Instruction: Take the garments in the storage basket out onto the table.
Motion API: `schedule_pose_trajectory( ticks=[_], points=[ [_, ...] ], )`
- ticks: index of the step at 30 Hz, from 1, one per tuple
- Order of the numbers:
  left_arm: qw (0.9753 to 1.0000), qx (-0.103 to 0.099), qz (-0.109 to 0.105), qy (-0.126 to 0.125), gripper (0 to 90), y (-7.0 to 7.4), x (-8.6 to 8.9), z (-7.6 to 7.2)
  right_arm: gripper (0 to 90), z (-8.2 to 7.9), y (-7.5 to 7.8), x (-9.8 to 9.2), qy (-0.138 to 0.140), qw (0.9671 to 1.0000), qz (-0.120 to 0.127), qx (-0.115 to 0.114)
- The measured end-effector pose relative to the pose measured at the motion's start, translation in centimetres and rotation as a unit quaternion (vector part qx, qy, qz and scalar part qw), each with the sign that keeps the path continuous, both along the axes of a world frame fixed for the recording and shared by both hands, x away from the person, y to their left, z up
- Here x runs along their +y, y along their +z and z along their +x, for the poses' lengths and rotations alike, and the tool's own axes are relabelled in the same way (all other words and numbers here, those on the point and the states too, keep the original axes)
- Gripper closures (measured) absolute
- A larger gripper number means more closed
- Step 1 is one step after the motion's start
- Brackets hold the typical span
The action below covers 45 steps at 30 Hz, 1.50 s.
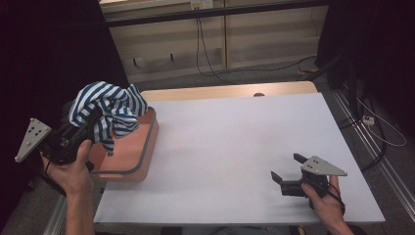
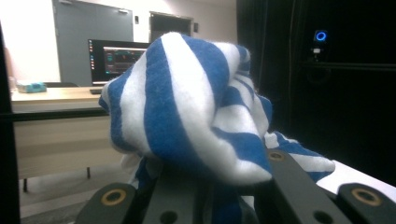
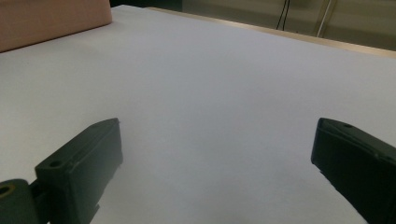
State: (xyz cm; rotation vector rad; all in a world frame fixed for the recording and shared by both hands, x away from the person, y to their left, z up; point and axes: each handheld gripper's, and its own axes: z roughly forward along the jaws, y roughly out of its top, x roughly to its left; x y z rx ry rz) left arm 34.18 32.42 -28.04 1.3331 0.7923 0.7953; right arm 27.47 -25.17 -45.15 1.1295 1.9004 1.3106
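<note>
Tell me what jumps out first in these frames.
The blue-and-white striped cloth stands out: it is bunched in the left gripper, lifted over the pink tray at the table's left edge. In the left gripper view it drapes over the jaws. The right gripper rests open and empty on the white table, near the front right.

A table (image 1: 235, 147) runs across the middle, with a tray (image 1: 142, 152) on its left edge. Above the tray's far left part, a cloth (image 1: 110, 110) hangs bunched from the left gripper (image 1: 93, 120), raised clear of the tabletop. The right gripper (image 1: 288, 171) sits low at the table's near right, well apart from the tray, with a desk (image 2: 51, 95) beyond the cloth.
</note>
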Motion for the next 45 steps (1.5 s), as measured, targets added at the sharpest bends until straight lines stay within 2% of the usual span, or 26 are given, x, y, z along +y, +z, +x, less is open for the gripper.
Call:
schedule_pose_trajectory(
  ticks=[13, 29, 40, 45],
  points=[
    [0.9987, 0.020, 0.025, -0.039, 82.6, -0.5, -3.0, 0.8, 1.6, 0.0, 0.0, 0.0, 0.000, 1.0000, -0.001, 0.001],
    [0.9965, 0.032, 0.034, -0.069, 82.6, -0.1, -5.8, 1.8, 1.6, 0.4, -0.1, 0.2, 0.005, 1.0000, -0.002, 0.003],
    [0.9930, 0.038, 0.043, -0.103, 82.6, 0.0, -9.0, 2.7, 1.6, 0.4, -0.1, 0.1, 0.005, 1.0000, -0.001, 0.002],
    [0.9919, 0.045, 0.037, -0.113, 82.6, 0.2, -9.9, 3.0, 1.6, 0.5, 0.0, 0.2, 0.006, 1.0000, -0.001, 0.002]
  ],
)
